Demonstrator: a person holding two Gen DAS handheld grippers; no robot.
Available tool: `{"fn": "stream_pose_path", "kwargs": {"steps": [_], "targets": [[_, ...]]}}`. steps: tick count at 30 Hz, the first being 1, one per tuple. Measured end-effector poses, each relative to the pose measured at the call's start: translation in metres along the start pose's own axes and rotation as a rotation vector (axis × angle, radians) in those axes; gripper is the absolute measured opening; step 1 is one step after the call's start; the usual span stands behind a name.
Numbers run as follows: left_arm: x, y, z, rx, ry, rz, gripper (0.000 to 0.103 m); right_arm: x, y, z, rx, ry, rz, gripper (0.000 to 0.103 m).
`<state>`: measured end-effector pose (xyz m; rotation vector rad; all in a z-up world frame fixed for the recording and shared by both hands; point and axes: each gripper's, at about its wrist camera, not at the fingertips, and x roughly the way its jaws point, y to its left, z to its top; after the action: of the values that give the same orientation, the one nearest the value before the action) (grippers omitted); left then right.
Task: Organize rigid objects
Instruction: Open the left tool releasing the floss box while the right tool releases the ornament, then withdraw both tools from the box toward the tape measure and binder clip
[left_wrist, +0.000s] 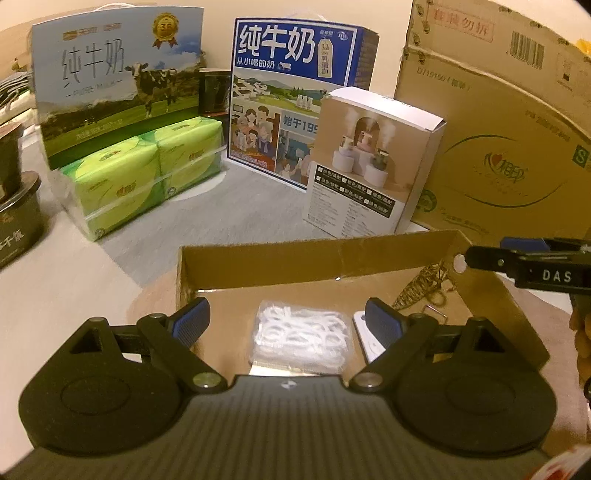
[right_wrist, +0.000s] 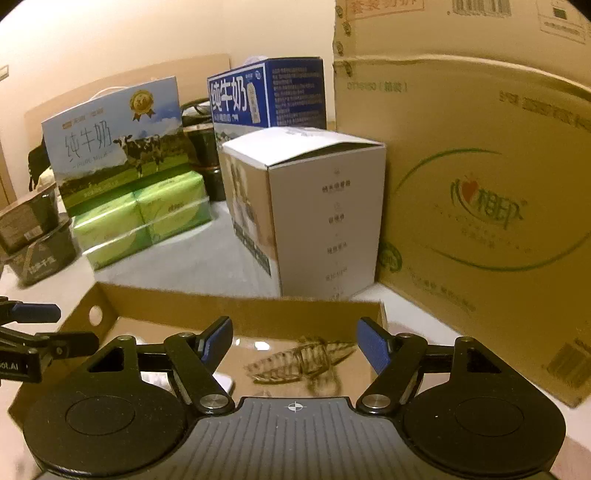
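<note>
Both black grippers, left (left_wrist: 284, 325) and right (right_wrist: 295, 345), hang open and empty over the shallow brown cardboard tray (left_wrist: 314, 254). At lower centre of the right view lies a woven straw fish (right_wrist: 303, 360); next picks should approach squarely and close gently.

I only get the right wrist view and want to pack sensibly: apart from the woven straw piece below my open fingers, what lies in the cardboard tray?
Observer: A clear bag of white plastic pieces lies on the floor of the tray, as the left wrist view shows.
Operator: Anything beside it?
Observer: A flat white device lies to the right of the bag in that view, partly hidden behind a finger of the left gripper.
Operator: Does the left gripper hold anything?
Observer: No, it is open, with nothing between its pads.
</note>
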<state>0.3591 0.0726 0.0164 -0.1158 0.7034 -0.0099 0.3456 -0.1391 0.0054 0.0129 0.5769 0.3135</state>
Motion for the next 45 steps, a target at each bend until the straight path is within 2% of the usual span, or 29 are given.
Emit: {"fn": "stream_pose_path", "kwargs": {"steps": [16,26,35,45], "targets": [[-0.109,-0.01,-0.047,-0.079,-0.068,0.016,0.09,-0.121,0.025,-0.055,0.093,-0.023,0.021,0.074],[-0.167,-0.021,-0.087,-0.113,-0.078,0.032,0.09,-0.187,0.037,-0.083,0.108,-0.047,0.028,0.074],[-0.191,-0.029,-0.132,-0.128,-0.034,0.049,0.09,-0.216,0.046,-0.121,0.135,-0.019,0.042,0.075],[-0.195,-0.022,-0.165,-0.153,0.017,0.066,0.09,-0.217,0.051,-0.156,0.15,0.036,0.048,0.075]]}}
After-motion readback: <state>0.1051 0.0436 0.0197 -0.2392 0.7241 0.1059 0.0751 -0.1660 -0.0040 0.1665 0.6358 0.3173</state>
